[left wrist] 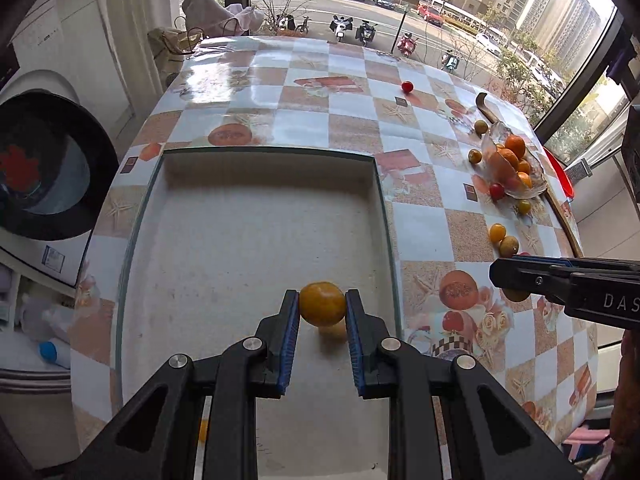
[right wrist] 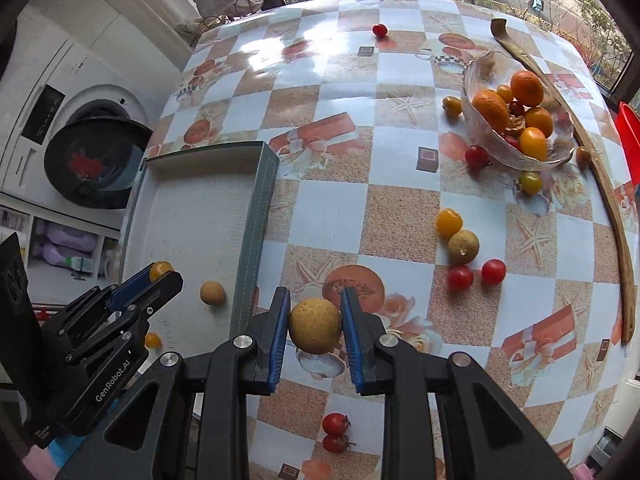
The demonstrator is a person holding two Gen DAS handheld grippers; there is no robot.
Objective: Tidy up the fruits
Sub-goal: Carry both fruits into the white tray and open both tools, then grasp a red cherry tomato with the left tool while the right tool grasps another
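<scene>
While the desk (right wrist: 400, 216) is covered by a glossy checkered cloth printed with starfish and melons, a shallow rectangular tray (left wrist: 264, 216) with a speckled pale floor is set on it. "GenRobot.AI" is read on the left gripper (left wrist: 322, 308), clamped on a smooth yellow-orange fruit (left wrist: 322, 304) over the tray. A rough tan round fruit (right wrist: 315, 325) is clamped by the right gripper (right wrist: 315, 330) above the desk.

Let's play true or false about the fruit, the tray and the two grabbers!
1. The left gripper holds a yellow-orange fruit over the tray. True.
2. The right gripper is empty. False: its fingers clamp a tan round fruit.
3. The glass bowl holds oranges. True.
4. Every fruit is already in the tray. False: many lie loose on the tablecloth.
</scene>
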